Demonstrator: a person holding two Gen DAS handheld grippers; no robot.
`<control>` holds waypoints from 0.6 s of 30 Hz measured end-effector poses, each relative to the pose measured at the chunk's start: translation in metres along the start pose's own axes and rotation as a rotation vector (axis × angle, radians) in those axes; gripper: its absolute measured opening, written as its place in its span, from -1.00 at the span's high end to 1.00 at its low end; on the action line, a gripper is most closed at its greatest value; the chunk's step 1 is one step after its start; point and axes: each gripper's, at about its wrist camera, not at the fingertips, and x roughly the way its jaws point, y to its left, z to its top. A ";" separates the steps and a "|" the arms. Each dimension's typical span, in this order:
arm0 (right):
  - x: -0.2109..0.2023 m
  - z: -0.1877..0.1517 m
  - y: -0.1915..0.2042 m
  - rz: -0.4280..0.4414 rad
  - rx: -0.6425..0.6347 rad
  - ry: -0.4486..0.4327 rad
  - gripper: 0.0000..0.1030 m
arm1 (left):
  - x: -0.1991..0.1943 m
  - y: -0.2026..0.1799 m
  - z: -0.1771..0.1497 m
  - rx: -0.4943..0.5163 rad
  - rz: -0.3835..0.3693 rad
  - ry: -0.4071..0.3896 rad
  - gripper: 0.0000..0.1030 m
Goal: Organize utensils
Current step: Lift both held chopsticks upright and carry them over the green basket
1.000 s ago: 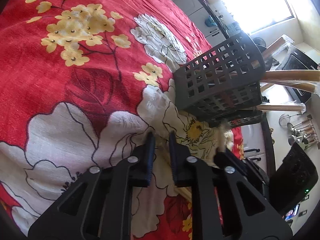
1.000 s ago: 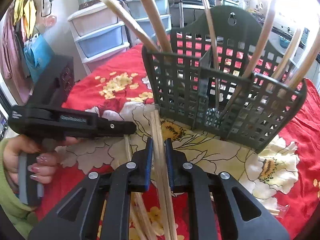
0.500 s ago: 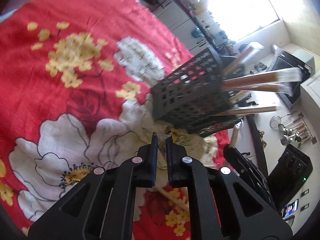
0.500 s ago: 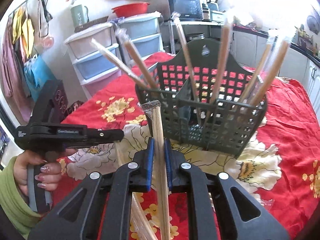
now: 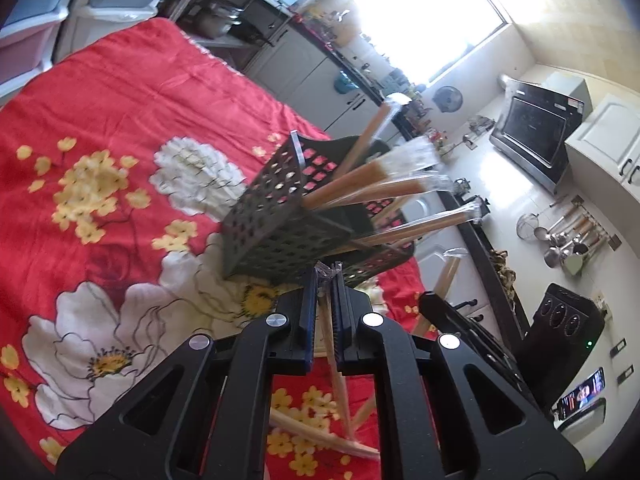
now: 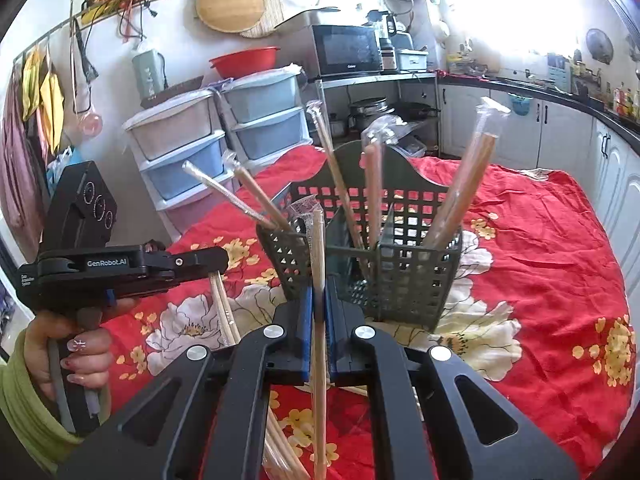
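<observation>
Two wrapped pairs of chopsticks are off the cloth at once, one in each gripper. The right gripper [image 6: 319, 320] has its jaws closed on a pale wrapped pair [image 6: 319, 300], held near upright with its crimped plastic tip level with the rim of the dark slotted utensil basket [image 6: 404, 276] just beyond; that attitude suits dropping it end-first into a compartment. The left gripper [image 5: 326, 320] has its jaws clamped on another wrapped pair [image 5: 334, 360], which slants down and away beneath them, gripped close to its top end, so it hangs rather than stands. The basket sits on the red flowered cloth [image 5: 120, 100] covering the desk, and already holds several wrapped pairs [image 6: 460, 192] fanned outward against its walls and dividers, leaning because the compartments are wide.

More loose pairs [image 5: 320, 436] lie on the cloth below the grippers; how many, I cannot tell, since both bodies cover them. The basket's floor and which compartment is emptiest are hidden by the lattice. The person's left hand [image 6: 80, 356] shows only in the right view, sleeve cut off by the edge.
</observation>
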 end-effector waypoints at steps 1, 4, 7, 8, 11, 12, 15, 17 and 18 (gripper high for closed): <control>-0.003 0.000 -0.002 -0.004 0.004 -0.006 0.89 | 0.000 -0.003 0.001 0.007 -0.004 -0.002 0.93; -0.007 0.002 -0.003 -0.012 0.011 -0.019 0.89 | 0.000 -0.013 0.003 0.028 -0.017 -0.008 0.93; -0.012 0.003 -0.008 -0.020 0.020 -0.034 0.89 | 0.002 -0.023 0.006 0.052 -0.028 -0.014 0.93; -0.014 0.003 -0.009 -0.023 0.024 -0.040 0.89 | 0.002 -0.025 0.007 0.058 -0.031 -0.015 0.93; -0.019 0.004 -0.013 -0.031 0.032 -0.051 0.89 | 0.005 -0.033 0.009 0.078 -0.040 -0.016 0.93; -0.020 0.005 -0.014 -0.034 0.035 -0.055 0.89 | 0.006 -0.037 0.010 0.085 -0.043 -0.016 0.93; -0.024 0.005 -0.016 -0.041 0.043 -0.067 0.89 | 0.008 -0.043 0.011 0.102 -0.048 -0.017 0.93; -0.027 0.006 -0.018 -0.047 0.049 -0.077 0.89 | 0.010 -0.047 0.012 0.113 -0.053 -0.016 0.93; -0.028 0.007 -0.020 -0.049 0.051 -0.082 0.89 | 0.011 -0.050 0.013 0.119 -0.055 -0.017 0.93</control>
